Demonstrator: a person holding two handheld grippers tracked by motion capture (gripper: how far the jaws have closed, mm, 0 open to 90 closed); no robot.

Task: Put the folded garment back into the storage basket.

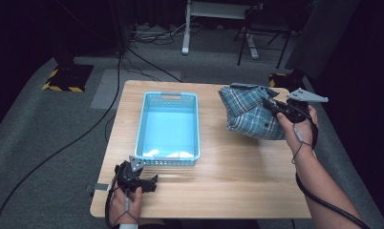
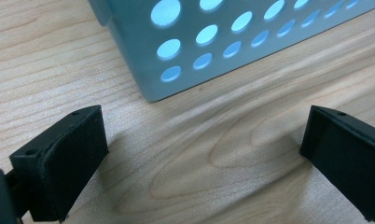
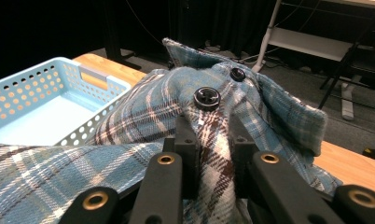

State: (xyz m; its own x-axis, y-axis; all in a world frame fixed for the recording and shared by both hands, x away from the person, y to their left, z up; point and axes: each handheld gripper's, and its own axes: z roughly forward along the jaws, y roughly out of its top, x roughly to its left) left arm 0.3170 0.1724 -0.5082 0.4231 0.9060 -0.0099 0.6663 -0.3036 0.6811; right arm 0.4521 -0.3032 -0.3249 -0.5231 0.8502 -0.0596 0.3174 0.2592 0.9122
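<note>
High view showed my right gripper (image 1: 271,106) at the far right of the wooden table (image 1: 228,181), its jaws pinched tight on a fold of the plaid shirt (image 1: 247,114). That shirt sat bunched in a blue-and-white heap near the table's far right corner, well apart from the light blue basket (image 1: 196,124) standing in the middle of the table. My right hand (image 1: 300,126) wrapped the gripper's body from below, with the grey three-cornered plate (image 1: 307,97) on top and the cable trailing back along my forearm.

From the right gripper view, my jaws stood close together with a ridge of shirt (image 3: 143,130) cloth squeezed between them; a dark button (image 3: 207,98) sat on the fabric just above the tips, a second button (image 3: 237,73) a little beyond it, and the basket (image 3: 41,98) lay off to the left behind the cloth.

My left gripper (image 1: 152,182) rested at the near left edge of the table, just in front of the basket's near wall. From the left gripper view, its jaws gaped wide with bare wood (image 2: 204,154) between them, holding nothing, and the basket's perforated corner (image 2: 185,56) stood close ahead.
</note>
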